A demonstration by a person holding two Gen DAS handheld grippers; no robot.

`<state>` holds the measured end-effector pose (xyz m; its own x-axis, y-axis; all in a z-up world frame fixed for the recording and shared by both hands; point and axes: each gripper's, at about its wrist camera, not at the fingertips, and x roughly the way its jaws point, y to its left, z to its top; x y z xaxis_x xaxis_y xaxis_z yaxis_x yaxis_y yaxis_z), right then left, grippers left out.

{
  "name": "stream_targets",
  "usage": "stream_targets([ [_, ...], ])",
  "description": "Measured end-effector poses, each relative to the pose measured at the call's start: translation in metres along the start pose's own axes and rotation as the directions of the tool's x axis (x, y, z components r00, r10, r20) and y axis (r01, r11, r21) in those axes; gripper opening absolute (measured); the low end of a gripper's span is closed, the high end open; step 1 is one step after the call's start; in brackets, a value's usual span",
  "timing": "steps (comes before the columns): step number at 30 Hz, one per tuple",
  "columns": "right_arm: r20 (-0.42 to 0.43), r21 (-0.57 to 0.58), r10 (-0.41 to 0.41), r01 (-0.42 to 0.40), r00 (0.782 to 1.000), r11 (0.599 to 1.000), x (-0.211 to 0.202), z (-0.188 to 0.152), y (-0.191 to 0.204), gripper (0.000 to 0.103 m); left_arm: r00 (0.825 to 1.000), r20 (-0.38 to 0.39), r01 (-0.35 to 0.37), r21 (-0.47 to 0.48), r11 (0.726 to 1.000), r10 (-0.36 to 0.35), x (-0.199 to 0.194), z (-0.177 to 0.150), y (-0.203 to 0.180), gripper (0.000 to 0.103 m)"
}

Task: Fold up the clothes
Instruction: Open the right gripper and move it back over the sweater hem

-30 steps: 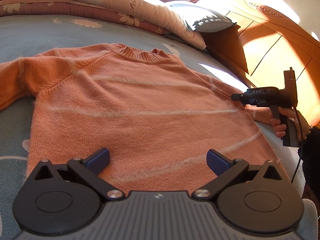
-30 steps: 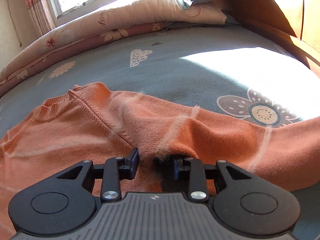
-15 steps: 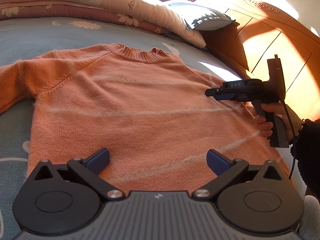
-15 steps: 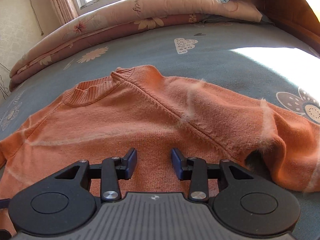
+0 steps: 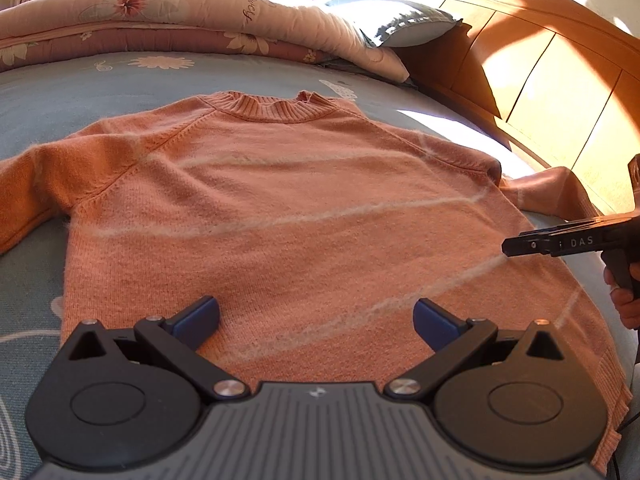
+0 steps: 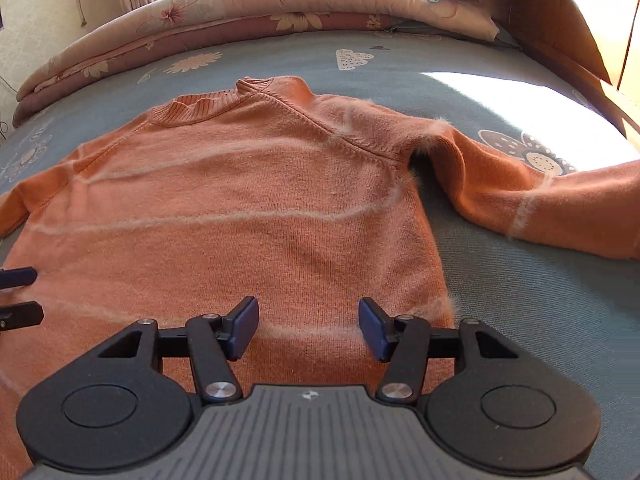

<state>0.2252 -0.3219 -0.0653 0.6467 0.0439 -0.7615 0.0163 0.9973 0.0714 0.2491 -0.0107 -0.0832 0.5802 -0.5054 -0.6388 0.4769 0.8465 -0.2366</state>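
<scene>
- Orange sweater (image 5: 288, 216) lies flat on the bed (image 5: 80, 88), collar away from the cameras, hem nearest.
- Left hand-held gripper (image 5: 316, 318) hovers over the hem, fingers spread wide, nothing between them.
- Right hand-held gripper (image 6: 308, 328) sits above the sweater's lower right side, fingers apart and holding nothing; the sweater's edge is just beside its right finger.
- Right sleeve (image 6: 540, 200) trails out over the bed, bent at the shoulder.
- From the left view, the right hand-held gripper shows side-on at the sweater's right edge, a hand (image 5: 626, 304) on its grip.
- Folded quilt (image 5: 180, 16) and pillow (image 5: 404, 24) lie beyond the collar.
</scene>
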Motion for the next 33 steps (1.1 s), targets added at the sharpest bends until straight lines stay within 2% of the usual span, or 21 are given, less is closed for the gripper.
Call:
stream_targets([
  [4, 0.018, -0.11, -0.052, 0.054, 0.998, 0.993, 0.006, 0.01, 0.022, 0.063, 1.0, -0.006, -0.026, 0.046, 0.999, 0.026, 0.001, -0.002, -0.005, 0.102],
  [7, -0.002, -0.125, -0.076, 0.075, 0.997, 0.989, 0.019, 0.009, 0.024, 0.065, 0.999, -0.007, -0.046, 0.096, 0.994, 0.047, 0.002, -0.005, -0.01, 0.102],
  [9, 0.011, -0.067, -0.06, 0.061, 0.998, 0.996, 0.014, 0.003, 0.009, 0.07, 0.998, -0.007, -0.06, 0.13, 0.99, 0.062, 0.003, -0.007, -0.014, 0.102],
  [13, 0.02, 0.068, -0.065, 0.063, 0.998, 0.996, -0.005, -0.011, -0.025, 0.07, 0.997, -0.008, -0.076, 0.15, 0.986, 0.078, 0.004, -0.007, -0.016, 0.102],
  [15, 0.022, 0.109, -0.074, 0.071, 0.997, 0.991, -0.019, -0.016, -0.028, 0.07, 0.997, -0.007, -0.079, 0.15, 0.986, 0.081, 0.005, -0.007, -0.016, 0.102],
  [17, 0.042, 0.112, -0.067, 0.062, 0.997, 0.992, -0.035, -0.022, -0.016, 0.07, 0.996, -0.005, -0.087, 0.155, 0.984, 0.089, 0.006, -0.008, -0.018, 0.102],
  [22, 0.065, 0.012, 0.01, -0.011, 0.998, 1.0, -0.047, -0.036, 0.032, 0.075, 0.995, -0.004, -0.097, 0.17, 0.981, 0.099, 0.007, -0.009, -0.02, 0.102],
  [25, 0.063, 0.012, 0.007, -0.008, 0.998, 1.0, -0.054, -0.048, 0.042, 0.075, 0.995, -0.019, -0.095, 0.178, 0.979, 0.1, 0.005, -0.008, -0.019, 0.102],
  [29, 0.06, 0.013, 0.002, -0.003, 0.998, 1.0, -0.062, -0.064, 0.054, 0.09, 0.991, -0.079, -0.09, 0.18, 0.979, 0.106, 0.003, -0.002, -0.019, 0.102],
  [33, 0.057, 0.014, -0.002, 0.001, 0.998, 1.0, -0.071, -0.079, 0.067, 0.09, 0.991, -0.08, -0.095, 0.176, 0.98, 0.111, 0.003, -0.003, -0.018, 0.102],
])
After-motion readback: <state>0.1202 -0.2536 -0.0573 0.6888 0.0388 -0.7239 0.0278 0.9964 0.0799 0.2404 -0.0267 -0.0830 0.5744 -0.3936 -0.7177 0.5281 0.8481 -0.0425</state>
